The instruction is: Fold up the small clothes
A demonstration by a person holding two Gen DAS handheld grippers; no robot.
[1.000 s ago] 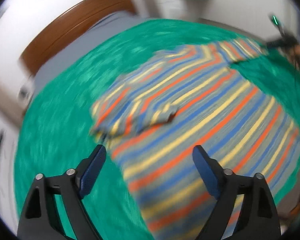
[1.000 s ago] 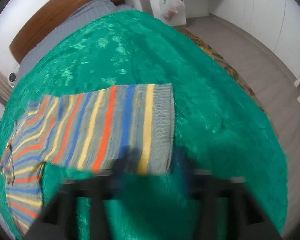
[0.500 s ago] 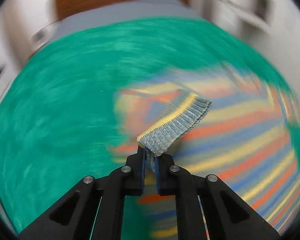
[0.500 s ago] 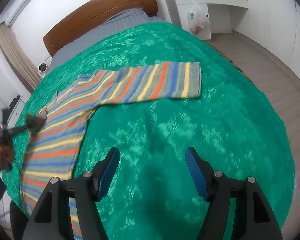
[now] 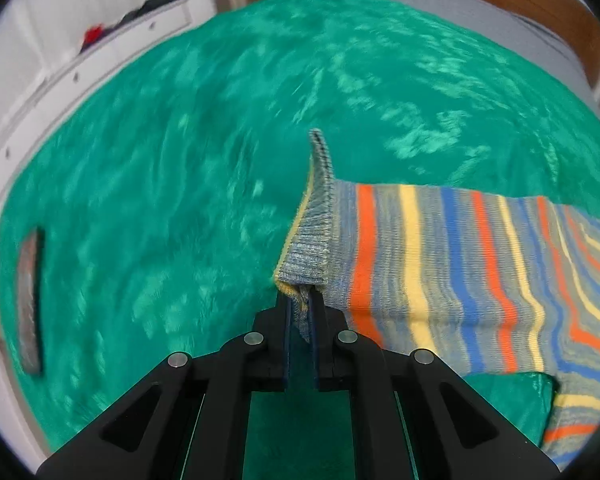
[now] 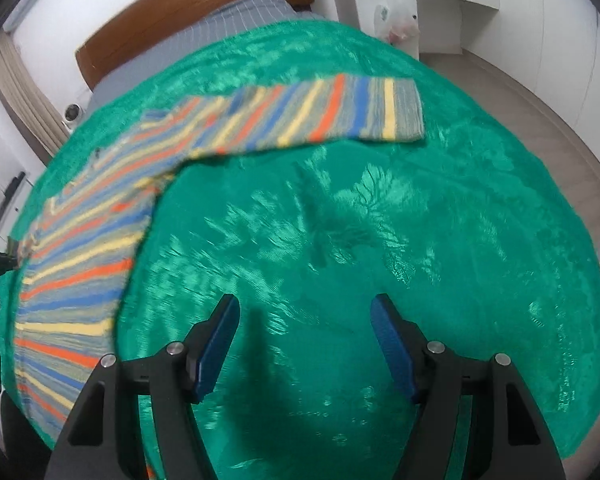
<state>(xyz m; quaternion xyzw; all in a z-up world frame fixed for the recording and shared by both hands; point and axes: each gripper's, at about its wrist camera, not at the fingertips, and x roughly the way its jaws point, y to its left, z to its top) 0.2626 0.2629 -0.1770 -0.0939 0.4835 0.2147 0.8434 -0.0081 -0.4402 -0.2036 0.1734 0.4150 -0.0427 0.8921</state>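
The left tongs (image 5: 300, 312) are pinching the striped sweater's (image 5: 440, 264) cuff edge (image 5: 312, 236), lifting it off the green bedspread (image 5: 160, 200), while the right tongs (image 6: 304, 344) are hovering spread over bare bedspread beside the sweater.

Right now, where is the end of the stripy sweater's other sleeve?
In the right wrist view, the free sleeve cuff lies flat on the green blanket, up and right of centre, well ahead of the open right gripper.
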